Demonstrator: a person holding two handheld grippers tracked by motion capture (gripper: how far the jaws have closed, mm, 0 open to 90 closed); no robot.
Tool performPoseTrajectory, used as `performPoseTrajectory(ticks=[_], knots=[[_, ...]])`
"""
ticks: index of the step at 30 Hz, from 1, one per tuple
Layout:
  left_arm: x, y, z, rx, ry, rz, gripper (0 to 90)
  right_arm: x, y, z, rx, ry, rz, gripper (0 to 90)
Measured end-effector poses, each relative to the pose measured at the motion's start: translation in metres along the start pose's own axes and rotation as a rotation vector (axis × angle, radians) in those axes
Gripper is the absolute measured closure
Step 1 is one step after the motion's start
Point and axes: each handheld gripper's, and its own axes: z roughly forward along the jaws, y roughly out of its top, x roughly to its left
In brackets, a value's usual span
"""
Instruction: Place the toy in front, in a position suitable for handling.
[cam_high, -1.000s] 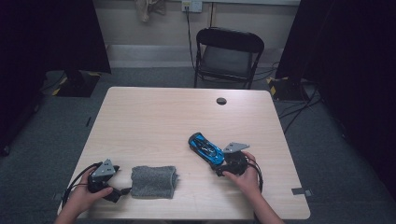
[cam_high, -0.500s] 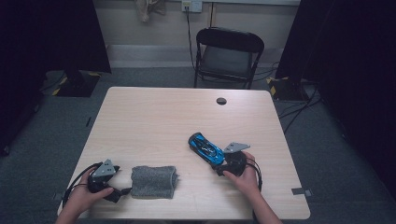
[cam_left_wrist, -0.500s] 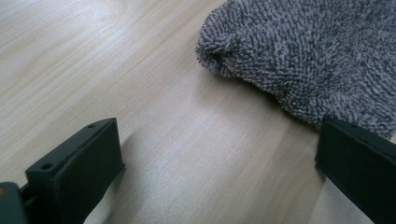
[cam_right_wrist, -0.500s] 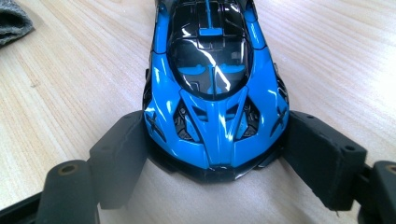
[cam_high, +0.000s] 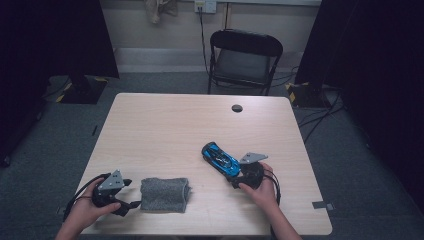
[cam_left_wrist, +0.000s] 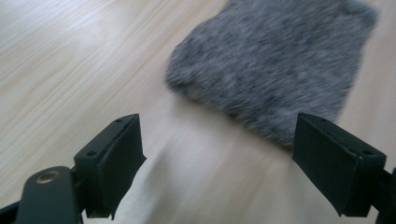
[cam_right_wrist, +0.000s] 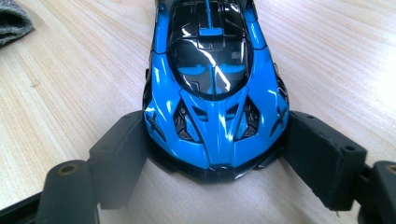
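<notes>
Jaws of right gripper (cam_right_wrist: 212, 175) pinch blue toy car (cam_right_wrist: 212, 84) at its nose, seen in the right gripper view; left gripper (cam_left_wrist: 219, 154) jaws spread, just been closing, grey cloth (cam_left_wrist: 275, 60) just ahead, nothing between.

Left tool (cam_high: 131, 194): jaws have just been closing in, now narrower than a second ago, still apart with nothing between them. The grey cloth (cam_high: 164, 194) lies just ahead of the pads on the tabletop (cam_high: 165, 130), not pinched. Left hand (cam_high: 90, 210) sits slightly higher than before. No other shift shows in the high view.
</notes>
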Motion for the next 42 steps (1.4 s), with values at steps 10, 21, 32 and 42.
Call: performPoseTrajectory(ticks=[10,21,32,42], knots=[[-0.018,0.039,0.016,-0.032,-0.039,0.098,15.6,0.000,0.000,0.000,0.000,0.000,0.000,22.7],[-0.031,0.064,0.050,-0.055,-0.146,0.132,15.8,0.000,0.000,0.000,0.001,-0.001,0.000,22.7],[-0.032,0.068,0.064,-0.058,-0.175,0.116,15.5,0.000,0.000,0.000,0.001,-0.001,-0.001,22.7],[-0.031,0.064,0.076,-0.035,-0.176,0.108,15.6,0.000,0.000,0.000,0.001,-0.003,-0.001,22.8]])
